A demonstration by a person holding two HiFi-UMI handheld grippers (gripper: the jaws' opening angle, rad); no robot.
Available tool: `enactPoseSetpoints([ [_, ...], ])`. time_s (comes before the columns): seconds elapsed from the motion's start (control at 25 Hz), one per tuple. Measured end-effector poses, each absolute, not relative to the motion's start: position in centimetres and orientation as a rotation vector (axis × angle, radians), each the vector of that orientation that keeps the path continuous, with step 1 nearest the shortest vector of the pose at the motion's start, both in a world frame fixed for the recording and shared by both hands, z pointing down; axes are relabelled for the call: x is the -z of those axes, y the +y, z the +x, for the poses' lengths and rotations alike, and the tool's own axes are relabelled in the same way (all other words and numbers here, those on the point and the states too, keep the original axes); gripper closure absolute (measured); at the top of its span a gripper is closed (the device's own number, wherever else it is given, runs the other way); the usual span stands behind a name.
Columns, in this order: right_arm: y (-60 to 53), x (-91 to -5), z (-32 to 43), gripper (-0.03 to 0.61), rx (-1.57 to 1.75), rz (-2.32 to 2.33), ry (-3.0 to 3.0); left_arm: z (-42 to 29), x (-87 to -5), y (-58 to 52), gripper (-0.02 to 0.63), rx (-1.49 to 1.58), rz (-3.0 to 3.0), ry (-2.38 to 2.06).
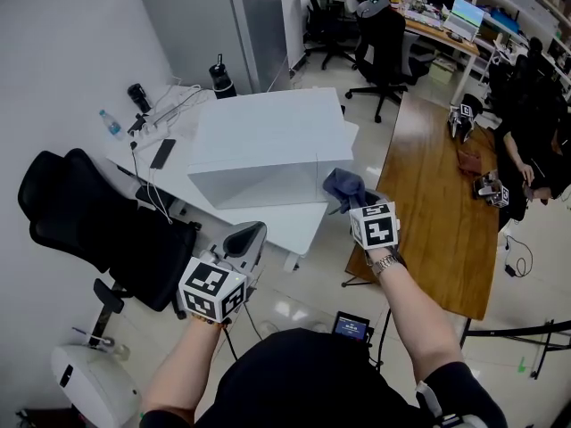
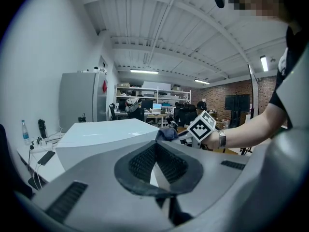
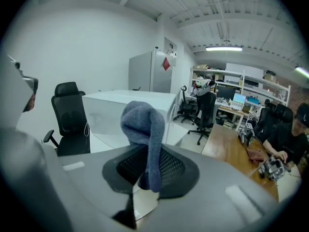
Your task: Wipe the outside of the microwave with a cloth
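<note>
We hold the blue-grey towelling cloth (image 3: 143,124) pinched between the jaws of our right gripper (image 3: 147,166). It bunches up above the pads, and one fold hangs down in front of them. The white box-shaped microwave (image 1: 268,141) stands ahead of these jaws and a little to their left. We cannot tell whether the cloth touches its near corner. Our left gripper (image 2: 155,161) has its jaws pressed together with nothing between them, and the microwave lies ahead of them, apart.
</note>
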State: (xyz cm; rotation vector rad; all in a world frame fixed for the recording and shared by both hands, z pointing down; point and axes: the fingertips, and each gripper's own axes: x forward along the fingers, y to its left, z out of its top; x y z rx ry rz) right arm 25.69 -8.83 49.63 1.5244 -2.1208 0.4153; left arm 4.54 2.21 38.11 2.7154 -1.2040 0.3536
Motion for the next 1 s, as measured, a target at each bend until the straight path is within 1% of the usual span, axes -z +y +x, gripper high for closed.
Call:
enactPoseSetpoints([
  [0.44,-4.6,-44.3,25.4,0.515,-0.351,1.480,-2.302,7.8,-38.0,3.4,0.609,-0.344,2.733,-1.188],
  [0.68,-1.7,-39.3,23.4,0.515,-0.278,1.441,-2.451,6.8,-36.7,4.0,0.609,-0.311,2.724,-1.242],
  [1.0,1.7,-34.1,18.5,0.515,-0.171,1.393,-2.579,4.4,-34.3,4.1,0.609,-0.241,2.757,-1.267],
])
